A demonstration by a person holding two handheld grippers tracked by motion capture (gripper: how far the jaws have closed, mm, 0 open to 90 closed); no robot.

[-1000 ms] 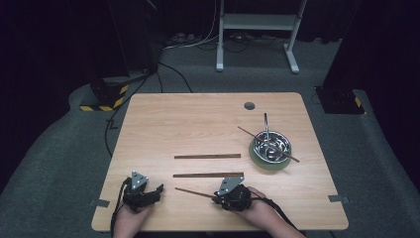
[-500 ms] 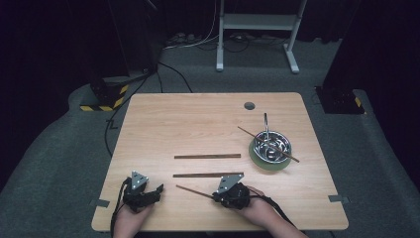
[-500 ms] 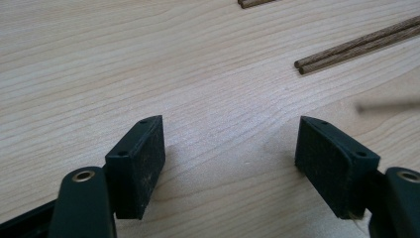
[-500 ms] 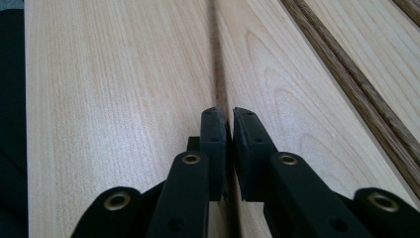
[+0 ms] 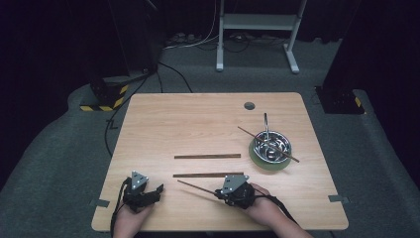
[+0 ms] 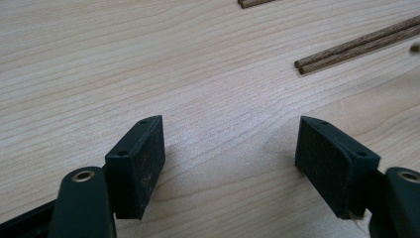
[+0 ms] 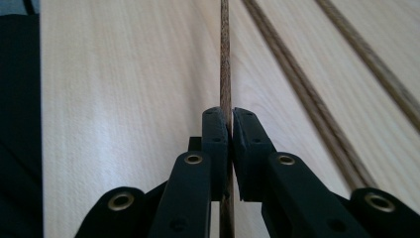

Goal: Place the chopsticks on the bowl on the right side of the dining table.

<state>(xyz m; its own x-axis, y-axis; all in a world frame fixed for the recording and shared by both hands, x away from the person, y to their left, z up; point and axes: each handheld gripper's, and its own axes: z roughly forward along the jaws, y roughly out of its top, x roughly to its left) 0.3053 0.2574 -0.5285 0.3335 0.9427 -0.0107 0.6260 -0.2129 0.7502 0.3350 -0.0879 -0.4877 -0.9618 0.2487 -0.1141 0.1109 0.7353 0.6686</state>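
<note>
The right gripper (image 5: 218,192), jaws just closing, clamps a chopstick (image 5: 195,187) lying near the front edge of the table (image 5: 198,124), while the left gripper (image 5: 157,189) rests beside it with jaws apart and empty.

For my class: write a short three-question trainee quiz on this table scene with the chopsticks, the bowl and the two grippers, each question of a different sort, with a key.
1. True or false: the right gripper has its fingers pressed on a chopstick.
2. Multiple choice: the left gripper is
A. shut on a chopstick
B. open over bare table
C. inside the bowl
3. Short answer: what leans in the metal bowl at the table's right side?

Key
1. True; the fingers clamp the chopstick between them.
2. B; its fingers stand wide apart with nothing between them.
3. One chopstick lies slanted across the rim, beside a metal utensil whose kind I cannot tell.
</note>
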